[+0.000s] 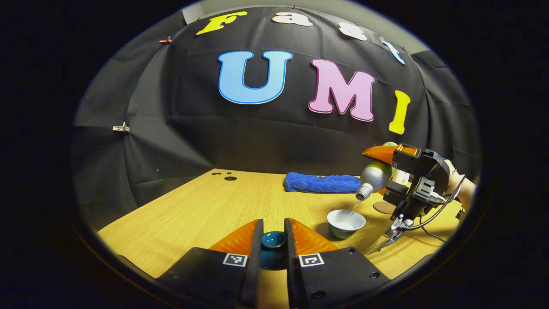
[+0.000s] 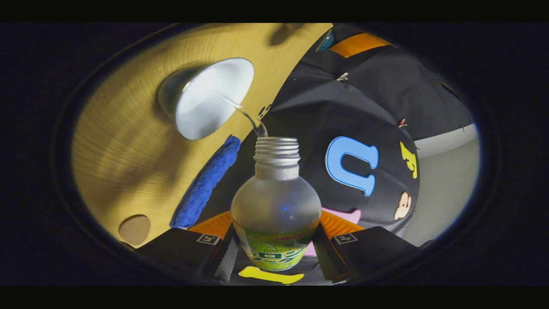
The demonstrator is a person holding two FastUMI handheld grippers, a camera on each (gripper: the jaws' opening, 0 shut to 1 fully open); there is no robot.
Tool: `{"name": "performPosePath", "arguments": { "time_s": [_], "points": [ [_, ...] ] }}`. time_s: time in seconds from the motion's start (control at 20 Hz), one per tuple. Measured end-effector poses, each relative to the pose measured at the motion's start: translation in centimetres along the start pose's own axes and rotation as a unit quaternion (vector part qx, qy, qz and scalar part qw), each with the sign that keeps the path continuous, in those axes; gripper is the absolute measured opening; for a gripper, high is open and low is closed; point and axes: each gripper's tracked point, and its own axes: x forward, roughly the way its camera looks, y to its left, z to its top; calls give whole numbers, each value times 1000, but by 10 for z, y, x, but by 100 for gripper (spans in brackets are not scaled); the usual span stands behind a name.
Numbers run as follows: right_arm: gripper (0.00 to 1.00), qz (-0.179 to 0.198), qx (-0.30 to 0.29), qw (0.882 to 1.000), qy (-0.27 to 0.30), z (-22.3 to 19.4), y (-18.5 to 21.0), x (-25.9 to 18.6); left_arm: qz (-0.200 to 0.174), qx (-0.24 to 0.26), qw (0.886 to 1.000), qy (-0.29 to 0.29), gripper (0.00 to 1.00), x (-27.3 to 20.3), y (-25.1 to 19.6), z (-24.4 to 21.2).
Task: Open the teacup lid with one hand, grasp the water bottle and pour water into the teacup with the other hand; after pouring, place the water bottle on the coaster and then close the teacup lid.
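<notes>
While tipped, water bottle (image 2: pixel 276 201) in right gripper (image 2: pixel 274 244).

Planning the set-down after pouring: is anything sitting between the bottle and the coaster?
Nothing visible blocks it. The water bottle, held tilted in the right tool above the teacup, has bare table toward the coaster. The blue towel lies off to the side.
</notes>
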Motion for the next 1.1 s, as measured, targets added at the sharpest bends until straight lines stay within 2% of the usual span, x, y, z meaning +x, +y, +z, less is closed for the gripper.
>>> {"name": "performPosePath", "arguments": {
  "time_s": [0.55, 1.1],
  "points": [
    [80, -16, -41, 999, -13, 1, -18, 5, 0, 2, 1000, -7, 29, -5, -1, 4],
    [80, -13, -45, 999, -17, 2, -18, 6, -1, 2, 1000, -7, 29, -9, -2, 6]
  ]
}}
